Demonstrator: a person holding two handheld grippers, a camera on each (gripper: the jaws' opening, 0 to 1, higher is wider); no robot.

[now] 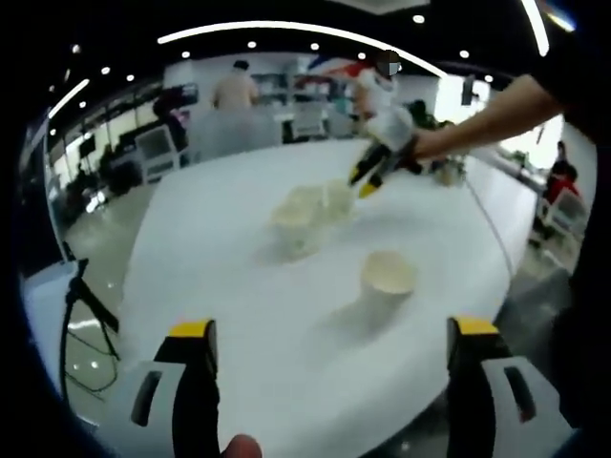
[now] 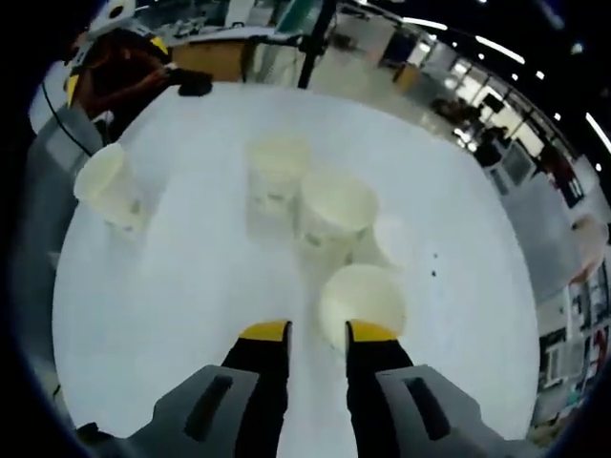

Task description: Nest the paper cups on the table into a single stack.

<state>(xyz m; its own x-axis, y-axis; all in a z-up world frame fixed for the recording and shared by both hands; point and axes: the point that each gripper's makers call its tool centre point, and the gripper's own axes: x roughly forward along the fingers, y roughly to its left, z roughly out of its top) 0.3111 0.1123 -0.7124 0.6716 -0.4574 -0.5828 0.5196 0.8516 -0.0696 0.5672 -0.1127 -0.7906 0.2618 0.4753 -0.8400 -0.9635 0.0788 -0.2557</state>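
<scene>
In the left gripper view, the left gripper (image 1: 334, 358) is being held low over the round white bench (image 1: 239, 305) with its jaws wide apart and empty; a lone paper cup (image 1: 387, 281) is standing upright just ahead of them, slightly right, while a cluster of cups (image 1: 310, 215) is standing beyond it, beside the right gripper (image 1: 368, 176). In the right gripper view, the right gripper (image 2: 317, 332) is being held with jaws narrowly apart, gripping nothing; the nearest cup (image 2: 363, 301), mouth up, is sitting just ahead and right of the right jaw tip, making this gripper the nearer one to the cluster.
</scene>
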